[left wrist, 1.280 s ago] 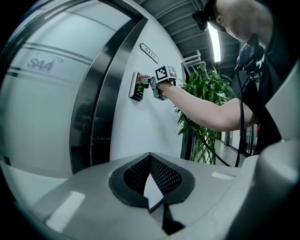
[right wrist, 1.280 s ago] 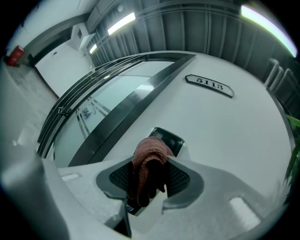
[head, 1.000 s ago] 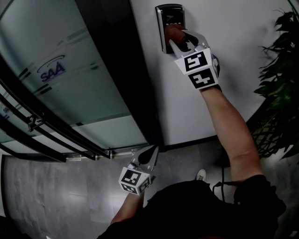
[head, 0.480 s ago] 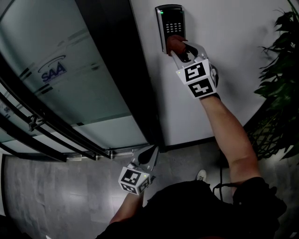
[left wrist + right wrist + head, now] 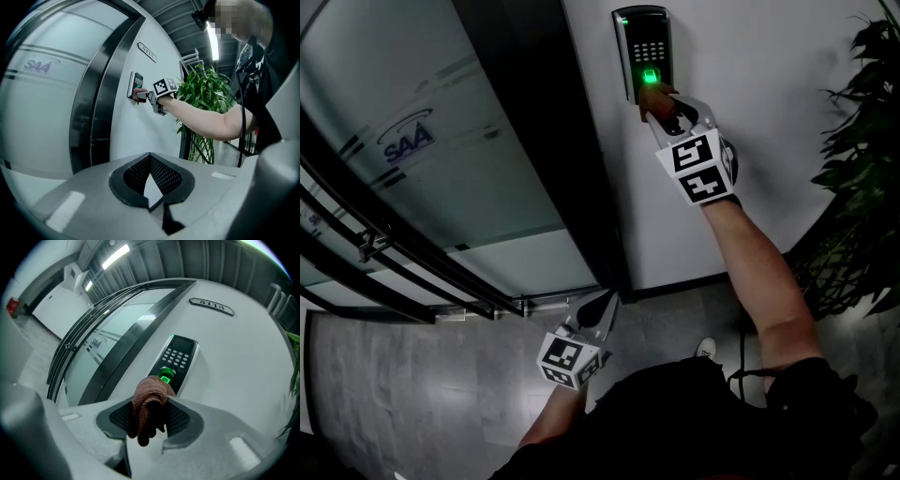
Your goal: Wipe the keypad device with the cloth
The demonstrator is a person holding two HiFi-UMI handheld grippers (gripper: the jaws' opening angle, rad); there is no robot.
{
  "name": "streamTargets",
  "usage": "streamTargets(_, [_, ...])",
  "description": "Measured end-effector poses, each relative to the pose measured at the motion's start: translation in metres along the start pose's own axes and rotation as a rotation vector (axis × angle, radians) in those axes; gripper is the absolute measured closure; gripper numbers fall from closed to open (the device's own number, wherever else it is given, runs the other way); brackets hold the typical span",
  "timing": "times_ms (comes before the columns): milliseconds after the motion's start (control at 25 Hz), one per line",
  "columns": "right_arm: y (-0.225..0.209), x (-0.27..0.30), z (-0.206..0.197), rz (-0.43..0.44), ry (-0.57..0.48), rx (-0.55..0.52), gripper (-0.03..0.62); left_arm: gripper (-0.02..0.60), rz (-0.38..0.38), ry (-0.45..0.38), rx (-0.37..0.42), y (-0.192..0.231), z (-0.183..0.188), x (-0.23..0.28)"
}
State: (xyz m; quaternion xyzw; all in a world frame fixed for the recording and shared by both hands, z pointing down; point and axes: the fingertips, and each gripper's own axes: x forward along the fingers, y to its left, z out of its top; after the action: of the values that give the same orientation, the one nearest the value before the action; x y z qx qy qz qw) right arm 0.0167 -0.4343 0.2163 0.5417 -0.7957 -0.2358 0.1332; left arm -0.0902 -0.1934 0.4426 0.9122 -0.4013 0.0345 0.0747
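The right gripper (image 5: 151, 414) pinches a bunched reddish-brown cloth (image 5: 149, 391); the cloth's tip sits just ahead of its jaws at the lower end of the wall-mounted keypad device (image 5: 641, 39), seemingly touching it just under the green-lit sensor (image 5: 165, 377); the left gripper (image 5: 150, 159) hangs low, well apart, jaws pressed together on nothing.

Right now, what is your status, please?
Right tool shut on cloth, at lower end of keypad. Left tool shut, empty, hanging low. Nothing in the way.

Right tongs (image 5: 667, 105) raised, gripping the cloth (image 5: 150, 391); left tongs (image 5: 605, 306) low, closed.
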Motion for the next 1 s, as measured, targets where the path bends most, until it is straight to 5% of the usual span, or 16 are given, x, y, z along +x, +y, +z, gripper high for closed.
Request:
streamTargets(680, [0.023,-0.006,-0.049,0.063,0.082,0.060,0.448,0.566,0.020,-0.039,0.008,0.004,0.010,0.001])
streamTargets(1000, [0.052,-0.068,-0.050,0.101,0.036,0.134,0.447,0.566,-0.048,-0.026,0.009,0.002,0.008,-0.009])
